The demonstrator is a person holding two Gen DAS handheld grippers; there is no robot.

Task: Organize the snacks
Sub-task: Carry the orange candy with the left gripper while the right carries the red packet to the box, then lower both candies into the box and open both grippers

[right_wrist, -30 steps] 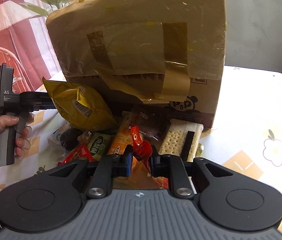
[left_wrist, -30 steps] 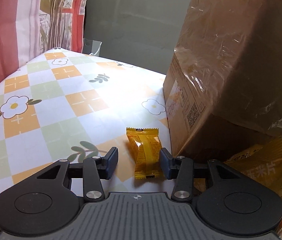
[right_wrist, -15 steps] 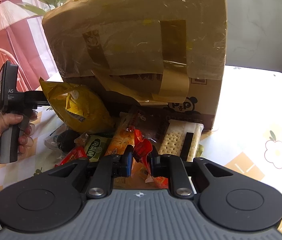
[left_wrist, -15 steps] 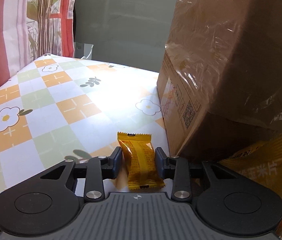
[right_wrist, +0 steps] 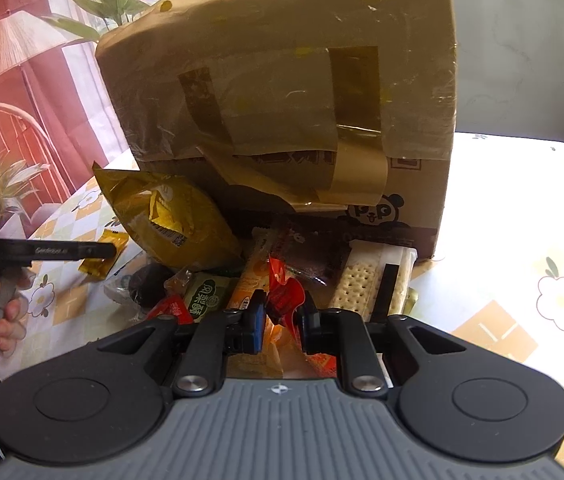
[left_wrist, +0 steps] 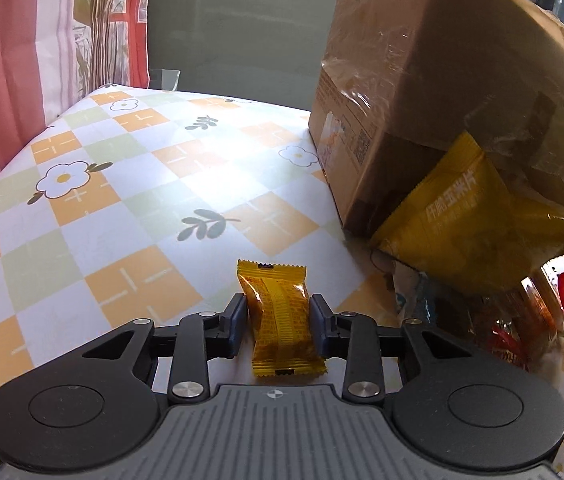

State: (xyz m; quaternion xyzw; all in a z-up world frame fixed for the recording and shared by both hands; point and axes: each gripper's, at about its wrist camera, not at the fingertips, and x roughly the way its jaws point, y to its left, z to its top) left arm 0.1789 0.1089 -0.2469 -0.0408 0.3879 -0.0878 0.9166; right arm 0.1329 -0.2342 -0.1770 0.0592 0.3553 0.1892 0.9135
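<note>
left gripper (left_wrist: 277,316) pinches yellow candy (left_wrist: 279,312), right gripper (right_wrist: 279,316) grips red wrapper (right_wrist: 284,296); slick film may slip toward 12 o'clock.

The right tool (right_wrist: 279,316) clamped a red wrapper (right_wrist: 284,294) above the snack pile (right_wrist: 217,280) before the taped cardboard box (right_wrist: 282,100), while the left tool (right_wrist: 111,250) gripped a yellow packet (right_wrist: 103,254).

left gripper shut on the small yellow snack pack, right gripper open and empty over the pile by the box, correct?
Not quite. The right gripper is not open and empty: the right wrist view shows it shut on a red wrapper over the pile by the box. The left gripper is shut on the small yellow snack pack, as you said.
</note>
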